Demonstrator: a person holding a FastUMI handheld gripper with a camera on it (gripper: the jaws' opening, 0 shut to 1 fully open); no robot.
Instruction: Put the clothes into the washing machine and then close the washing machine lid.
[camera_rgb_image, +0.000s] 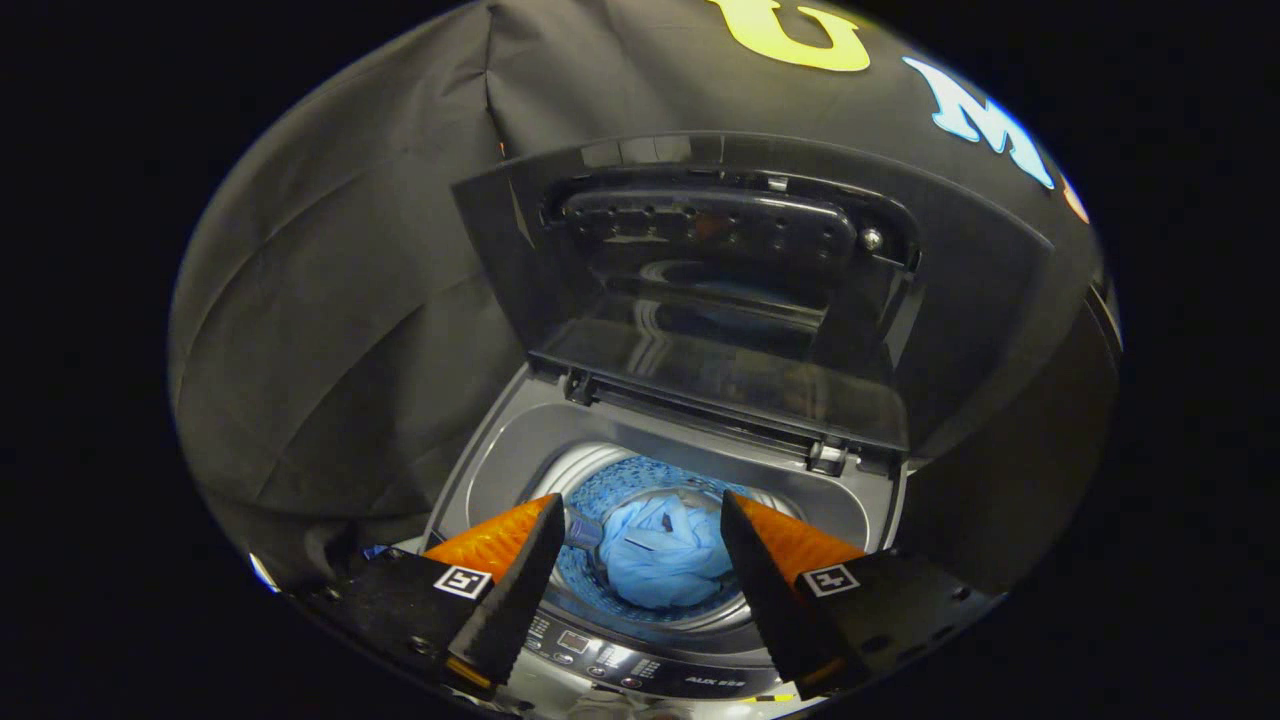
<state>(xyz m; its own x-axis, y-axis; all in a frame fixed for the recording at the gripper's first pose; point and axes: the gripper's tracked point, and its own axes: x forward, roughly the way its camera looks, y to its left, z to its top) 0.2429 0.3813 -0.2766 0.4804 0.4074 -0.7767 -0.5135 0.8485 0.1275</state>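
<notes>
Hovering over the washing machine (500, 470), the gripper (640, 520) has its fingers spread wide, holding nothing and touching nothing. Between and below them, the blue clothes (660, 555) lie in the drum. The lid (720, 300) stands raised behind.

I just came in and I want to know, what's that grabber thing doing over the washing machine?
A person is holding the gripper above the open washing machine. Its fingers are spread apart and hold nothing. The blue clothes already lie down in the drum, seen between the fingers. The lid stands up at the back, so closing it is what's left.
</notes>
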